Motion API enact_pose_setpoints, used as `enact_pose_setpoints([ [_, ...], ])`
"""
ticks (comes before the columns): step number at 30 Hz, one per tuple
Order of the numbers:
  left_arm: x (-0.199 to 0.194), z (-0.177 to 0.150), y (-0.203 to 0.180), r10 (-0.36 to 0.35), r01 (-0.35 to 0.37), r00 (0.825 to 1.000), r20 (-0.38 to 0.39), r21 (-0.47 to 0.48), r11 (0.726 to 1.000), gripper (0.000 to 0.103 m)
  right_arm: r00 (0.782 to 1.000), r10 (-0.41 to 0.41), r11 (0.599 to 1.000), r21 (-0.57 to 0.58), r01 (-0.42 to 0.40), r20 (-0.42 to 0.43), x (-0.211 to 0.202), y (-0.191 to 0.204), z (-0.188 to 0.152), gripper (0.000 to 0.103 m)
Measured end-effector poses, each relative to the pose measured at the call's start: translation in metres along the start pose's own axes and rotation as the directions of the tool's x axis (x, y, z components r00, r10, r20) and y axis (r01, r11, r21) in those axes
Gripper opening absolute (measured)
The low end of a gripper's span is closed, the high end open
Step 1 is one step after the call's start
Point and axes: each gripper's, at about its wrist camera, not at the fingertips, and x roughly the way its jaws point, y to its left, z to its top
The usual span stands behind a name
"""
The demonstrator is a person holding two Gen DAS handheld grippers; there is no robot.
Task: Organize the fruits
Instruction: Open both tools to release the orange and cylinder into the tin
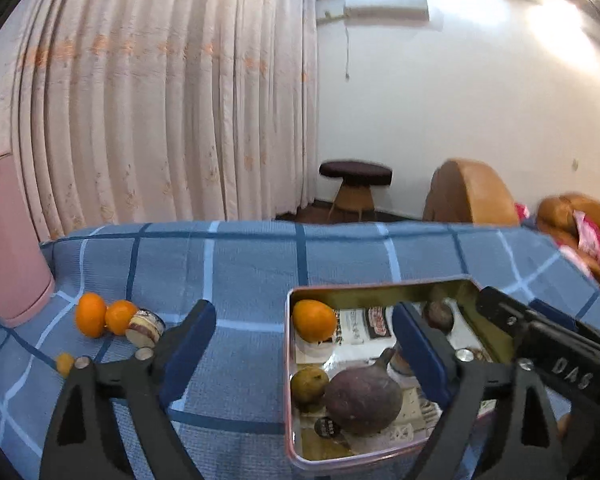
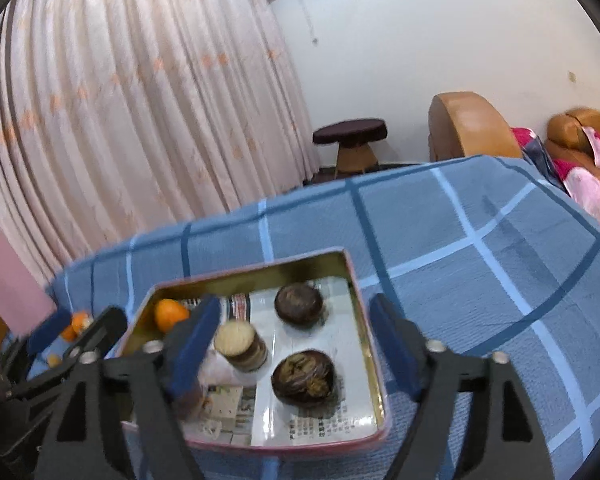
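Nearest my lens, the left tool [image 1: 304, 344] stands wide open with nothing between its blue pads, one finger over the checked blue cloth [image 1: 240, 264] of the tabletop, the other over the shallow rectangular metal tin [image 1: 289, 360]. My right tool [image 2: 296, 344] is spread just as wide over the same tin, gripping nothing.

I judge the main risk to be the rim: both tools hang low over it, and a careless pull could catch an edge and drag or tip the tin, sending the round fruit rolling. The newspaper lining could also slide underneath them.

Inside the tin lie one bright orange [image 1: 314, 320], a dull greenish-yellow citrus [image 1: 308, 388], a big brownish-purple fruit with a stalk [image 1: 364, 396] touching it, and two dark wrinkled round fruits [image 2: 299, 305] [image 2: 303, 378] lying apart. A short striped cylinder with a pale top [image 2: 242, 346] stands between them and the right tool's finger.

Still outside, on the cloth near a pink upright object [image 1: 8, 256], sit two oranges [image 1: 104, 316] touching each other, a banded little jar on its side [image 1: 146, 328], and a small orange scrap [image 1: 65, 363].
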Motion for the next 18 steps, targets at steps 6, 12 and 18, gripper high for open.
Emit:
enact_pose_setpoints([
  [6,0.003,-0.001,-0.004,0.038,-0.038,0.999,-0.011,0.049,0.998,0.092,0.997,-0.009,1.000,0.031,0.007,0.072,-0.008,-0.001,0.002,0.102],
  [12,0.004,-0.005,0.002,0.087,-0.086,0.996,0.001,0.061,0.994,0.092,0.990,-0.070,0.995,-0.057,0.077,0.125,-0.012,0.016,-0.003,0.102],
  [18,0.008,-0.010,0.006,0.126,-0.124,0.992,-0.024,0.067,0.990,0.092,0.978,-0.112,0.987,-0.092,0.130,0.176,-0.019,0.024,-0.006,0.103],
])
